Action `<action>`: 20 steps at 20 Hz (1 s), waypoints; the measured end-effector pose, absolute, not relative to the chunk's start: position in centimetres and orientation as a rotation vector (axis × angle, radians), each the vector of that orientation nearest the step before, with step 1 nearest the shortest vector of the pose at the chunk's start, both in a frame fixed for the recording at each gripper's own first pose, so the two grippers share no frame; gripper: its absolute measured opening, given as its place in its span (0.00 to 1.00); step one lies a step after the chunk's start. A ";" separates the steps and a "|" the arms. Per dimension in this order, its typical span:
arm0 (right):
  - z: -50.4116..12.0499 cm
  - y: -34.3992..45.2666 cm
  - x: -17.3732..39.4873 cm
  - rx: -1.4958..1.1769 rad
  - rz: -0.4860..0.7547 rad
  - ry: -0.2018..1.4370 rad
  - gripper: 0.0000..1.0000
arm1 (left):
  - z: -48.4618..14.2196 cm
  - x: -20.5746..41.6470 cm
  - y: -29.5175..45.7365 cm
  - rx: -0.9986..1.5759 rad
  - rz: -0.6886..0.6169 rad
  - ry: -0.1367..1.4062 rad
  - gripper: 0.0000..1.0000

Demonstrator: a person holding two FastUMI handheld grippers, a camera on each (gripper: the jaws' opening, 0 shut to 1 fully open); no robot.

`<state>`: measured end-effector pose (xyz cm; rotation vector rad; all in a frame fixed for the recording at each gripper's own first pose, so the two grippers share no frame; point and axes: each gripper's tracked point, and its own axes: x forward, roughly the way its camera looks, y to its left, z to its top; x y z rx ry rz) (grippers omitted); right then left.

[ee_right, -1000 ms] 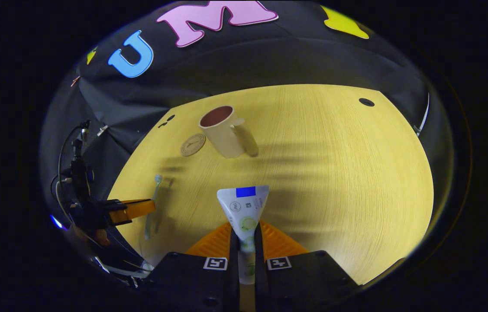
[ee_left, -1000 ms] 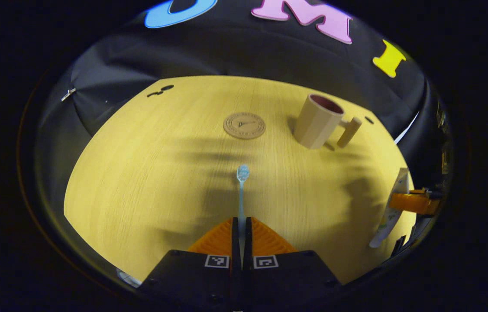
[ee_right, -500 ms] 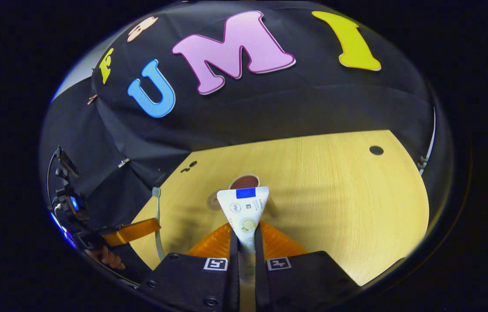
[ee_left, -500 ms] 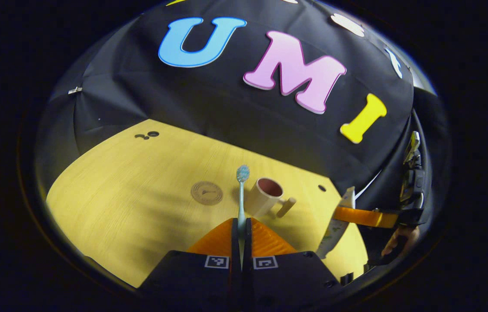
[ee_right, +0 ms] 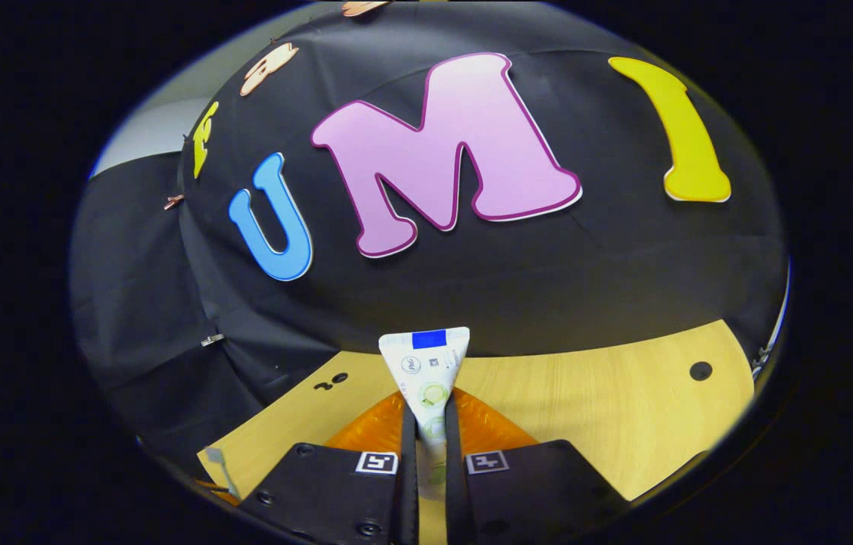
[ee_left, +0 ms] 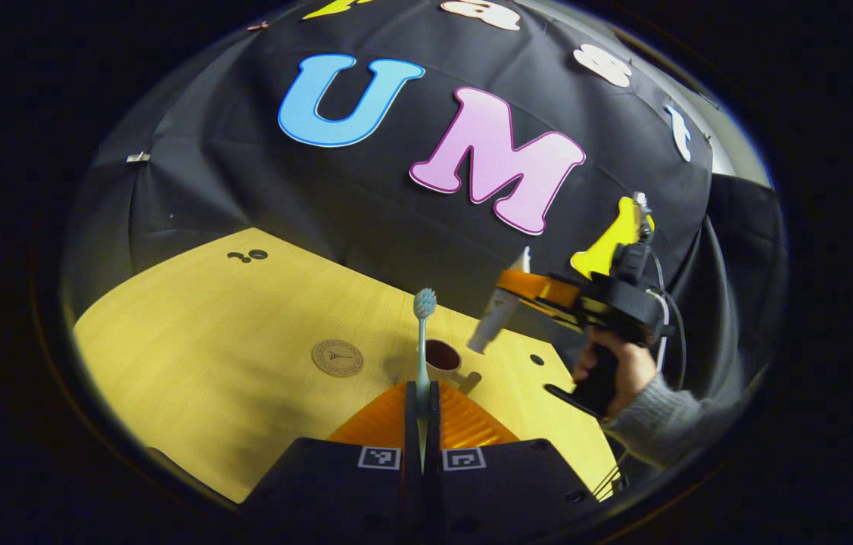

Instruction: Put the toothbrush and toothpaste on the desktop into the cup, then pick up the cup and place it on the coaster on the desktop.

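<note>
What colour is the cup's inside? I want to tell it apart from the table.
Dark reddish-brown inside the cup, seen best in the left gripper view.

Left claw (ee_left: pixel 421 393) clamped; right claw (ee_right: pixel 431 424) clamped, both raised.

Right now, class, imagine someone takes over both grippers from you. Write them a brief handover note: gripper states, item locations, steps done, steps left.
Left gripper: shut on the toothbrush, bristle end pointing away, held above the desktop near the cup.
Right gripper: shut on the toothpaste, lifted high; in the left gripper view it hangs above and to the right of the cup.
Cup: on the desktop, nothing in it that I can see, beside the coaster, not on it.
Done: both items picked up.
Left: drop both into the cup, then move the cup onto the coaster.
</note>
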<state>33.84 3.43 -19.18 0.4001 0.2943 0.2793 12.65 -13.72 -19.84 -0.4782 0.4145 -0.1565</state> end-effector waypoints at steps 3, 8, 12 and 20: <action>-22.2 5.1 35.8 0.371 0.290 0.323 0.18 | -20.3 12.4 -13.9 -0.498 -0.136 0.413 0.06; -27.3 7.0 35.8 0.298 0.324 0.396 0.18 | -20.3 13.1 -13.1 -0.485 -0.106 0.393 0.06; -30.1 7.9 35.1 0.286 0.332 0.444 0.18 | -20.7 14.2 -12.9 -0.481 -0.098 0.385 0.06; -32.2 8.4 33.6 0.227 0.338 0.478 0.31 | -20.0 15.4 -12.8 -0.482 -0.100 0.360 0.06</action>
